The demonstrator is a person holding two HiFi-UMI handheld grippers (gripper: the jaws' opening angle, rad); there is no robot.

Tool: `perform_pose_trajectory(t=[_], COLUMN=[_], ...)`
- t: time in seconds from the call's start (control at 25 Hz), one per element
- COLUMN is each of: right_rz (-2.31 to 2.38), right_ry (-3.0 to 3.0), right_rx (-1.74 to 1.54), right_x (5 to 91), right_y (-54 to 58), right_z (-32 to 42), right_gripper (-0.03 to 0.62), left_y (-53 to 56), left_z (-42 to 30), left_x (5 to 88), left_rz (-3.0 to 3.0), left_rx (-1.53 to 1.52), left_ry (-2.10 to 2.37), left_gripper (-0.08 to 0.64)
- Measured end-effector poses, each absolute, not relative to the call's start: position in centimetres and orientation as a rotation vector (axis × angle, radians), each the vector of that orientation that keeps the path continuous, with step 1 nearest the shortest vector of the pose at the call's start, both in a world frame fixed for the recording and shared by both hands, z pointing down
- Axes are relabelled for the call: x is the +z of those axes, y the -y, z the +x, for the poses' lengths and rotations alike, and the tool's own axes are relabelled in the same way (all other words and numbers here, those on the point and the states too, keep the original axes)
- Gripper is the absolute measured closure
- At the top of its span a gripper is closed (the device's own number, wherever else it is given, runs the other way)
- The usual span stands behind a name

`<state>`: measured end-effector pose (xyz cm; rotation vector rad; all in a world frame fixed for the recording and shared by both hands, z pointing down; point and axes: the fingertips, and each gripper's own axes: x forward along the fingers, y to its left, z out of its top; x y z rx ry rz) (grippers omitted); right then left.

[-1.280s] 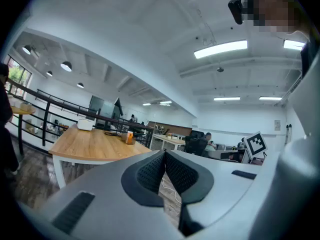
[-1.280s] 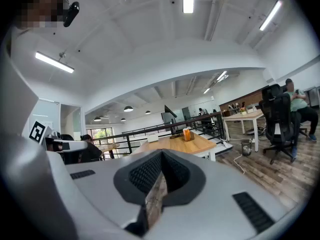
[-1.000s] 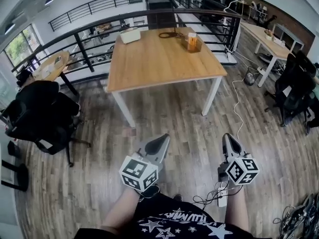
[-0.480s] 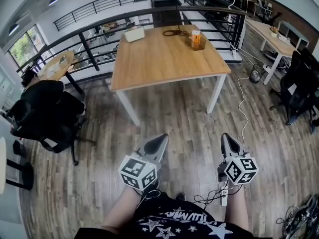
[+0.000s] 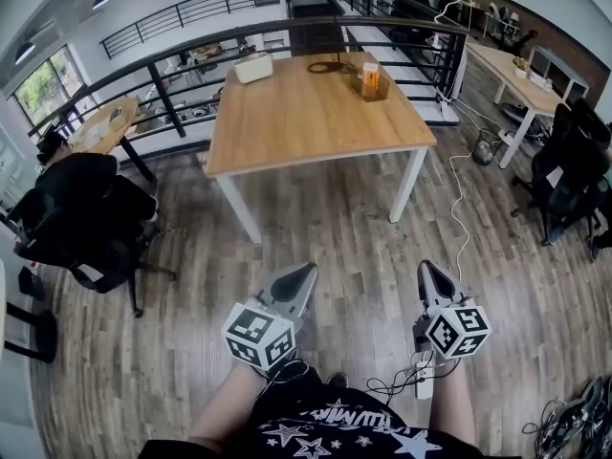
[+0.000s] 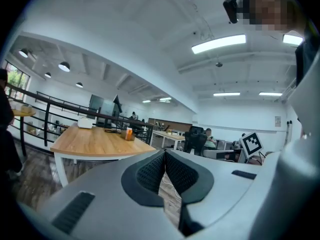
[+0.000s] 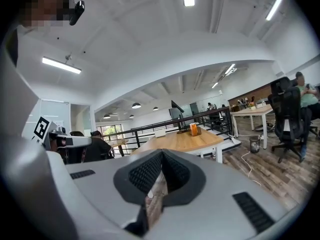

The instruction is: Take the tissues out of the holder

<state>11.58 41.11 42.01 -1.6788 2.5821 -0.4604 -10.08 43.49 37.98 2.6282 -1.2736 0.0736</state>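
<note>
Across the wood floor stands a wooden table (image 5: 316,113). At its far edge sit a white box-shaped tissue holder (image 5: 252,67), a dark coiled cable (image 5: 330,66) and an orange-and-clear container (image 5: 371,81). My left gripper (image 5: 304,277) and right gripper (image 5: 426,273) hover low over the floor, well short of the table, both shut and empty. In the left gripper view the white holder (image 6: 86,123) and the orange container (image 6: 129,133) show beyond the closed tip (image 6: 164,154). In the right gripper view the orange container (image 7: 193,129) shows past that gripper's tip (image 7: 162,154).
Black office chairs stand at the left (image 5: 81,223) and the right (image 5: 564,175). A black railing (image 5: 191,51) runs behind the table. A white cable (image 5: 457,199) trails over the floor to a power strip (image 5: 422,376) near my feet. Another table (image 5: 512,75) stands far right.
The head view has shifted a little and both grippers sit slightly lower in it. Their jaws have stayed shut, and nothing on the table has moved.
</note>
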Motion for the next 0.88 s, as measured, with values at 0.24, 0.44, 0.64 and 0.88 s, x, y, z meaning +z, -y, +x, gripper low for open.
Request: perform_pose_trajectory(t=[0.24,0.44,0.64,0.88], right_rz=[-1.715,-1.827,-1.913,-1.985], right_ry=[-2.512,-2.536,-2.474,-2.420], right_rx=[-0.475,-0.440,-0.424,-0.451], right_x=[41.9,43.2,43.1,43.8], right_y=[-41.0,-39.6,-37.2,-32.9], right_z=[12.4,13.0,15.1,15.8], right_gripper=[0.575,0.575,0.575,0.575], left_y=[-43.3,-41.2,-37.9,-32.1], left_z=[-10.3,-8.6,-7.2,-7.2], left_x=[37.5,37.8,39.1,39.6], left_rz=[2.633,2.673,2.681,2.680], left_rx=[0.051,0.066,0.065,0.040], left_ry=[1.285,1.236,1.160,1.115], left_gripper=[0.546,0.546,0.546,0.546])
